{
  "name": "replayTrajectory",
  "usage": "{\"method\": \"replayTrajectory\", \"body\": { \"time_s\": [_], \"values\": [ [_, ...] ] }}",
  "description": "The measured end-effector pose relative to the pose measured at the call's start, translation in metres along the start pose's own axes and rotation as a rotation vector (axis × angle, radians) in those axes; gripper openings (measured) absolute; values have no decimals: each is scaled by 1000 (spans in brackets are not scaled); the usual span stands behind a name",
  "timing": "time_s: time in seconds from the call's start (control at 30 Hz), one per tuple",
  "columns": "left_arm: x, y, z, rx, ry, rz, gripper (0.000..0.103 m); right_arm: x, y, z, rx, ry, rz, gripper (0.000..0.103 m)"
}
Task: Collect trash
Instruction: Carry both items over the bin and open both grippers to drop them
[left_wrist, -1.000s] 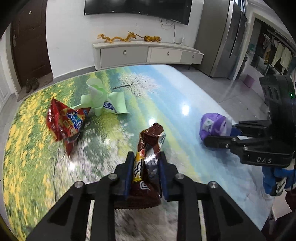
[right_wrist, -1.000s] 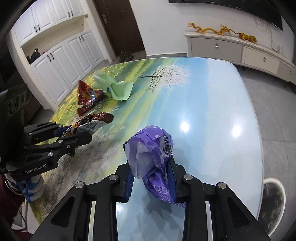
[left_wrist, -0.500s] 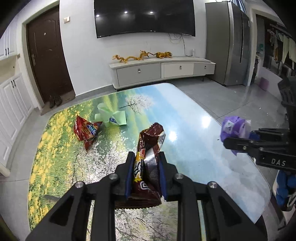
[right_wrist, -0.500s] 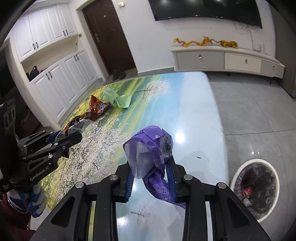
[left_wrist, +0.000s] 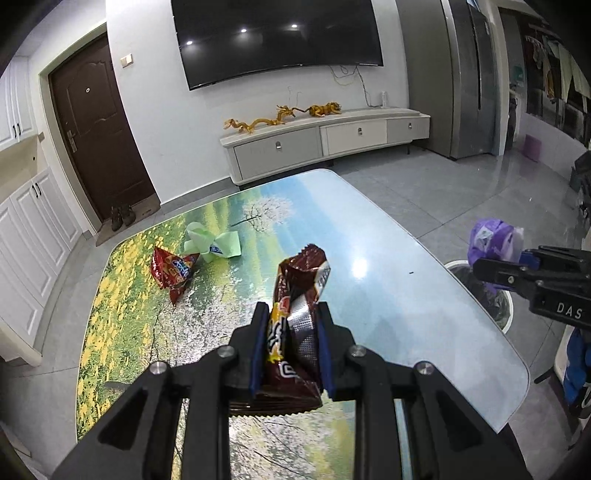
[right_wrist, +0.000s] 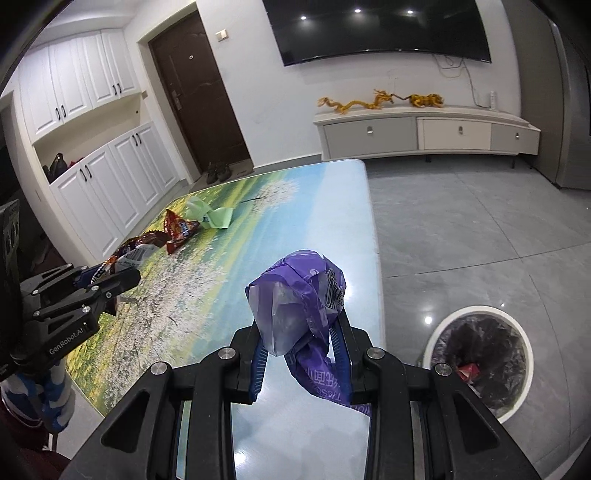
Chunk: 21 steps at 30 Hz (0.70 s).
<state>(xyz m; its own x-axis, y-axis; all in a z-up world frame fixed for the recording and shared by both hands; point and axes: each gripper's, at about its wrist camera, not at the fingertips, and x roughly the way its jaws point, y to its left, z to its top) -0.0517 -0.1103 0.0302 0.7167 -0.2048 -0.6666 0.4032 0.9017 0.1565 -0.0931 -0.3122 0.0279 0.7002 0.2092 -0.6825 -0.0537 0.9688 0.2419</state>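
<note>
My left gripper (left_wrist: 291, 325) is shut on a brown snack wrapper (left_wrist: 299, 295), held up above the table (left_wrist: 388, 295). My right gripper (right_wrist: 299, 339) is shut on a crumpled purple plastic wrapper (right_wrist: 295, 299), above the table's right edge. In the left wrist view the right gripper (left_wrist: 498, 264) shows at far right with the purple wrapper (left_wrist: 491, 238) over a white trash bin (left_wrist: 495, 295). That bin (right_wrist: 480, 354), lined with a black bag, stands on the floor to the right. A red snack bag (left_wrist: 171, 271) and a green wrapper (left_wrist: 214, 245) lie on the table's far left.
The table has a glossy landscape print and rounded corners. White cupboards (right_wrist: 92, 177) line the left wall beside a dark door (right_wrist: 199, 96). A low TV cabinet (right_wrist: 424, 133) with golden dragon figures stands at the back under a wall TV. Grey tiled floor (right_wrist: 480, 229) lies to the right.
Both grippers have risen and drawn back from the table with their wrappers still held. The trash bin has come into view on the right, and the right gripper now hangs near it.
</note>
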Motion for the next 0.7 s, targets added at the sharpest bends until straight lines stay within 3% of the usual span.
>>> {"method": "replayTrajectory", "body": {
  "time_s": [0.33,0.7],
  "values": [
    [1,-55,18,102,7,3,24,-24,-61,-21,95,-41,-30,31],
    [32,-132,43,223,32,-78,24,-26,-138,-36,229,-38,-91,31]
  ]
}}
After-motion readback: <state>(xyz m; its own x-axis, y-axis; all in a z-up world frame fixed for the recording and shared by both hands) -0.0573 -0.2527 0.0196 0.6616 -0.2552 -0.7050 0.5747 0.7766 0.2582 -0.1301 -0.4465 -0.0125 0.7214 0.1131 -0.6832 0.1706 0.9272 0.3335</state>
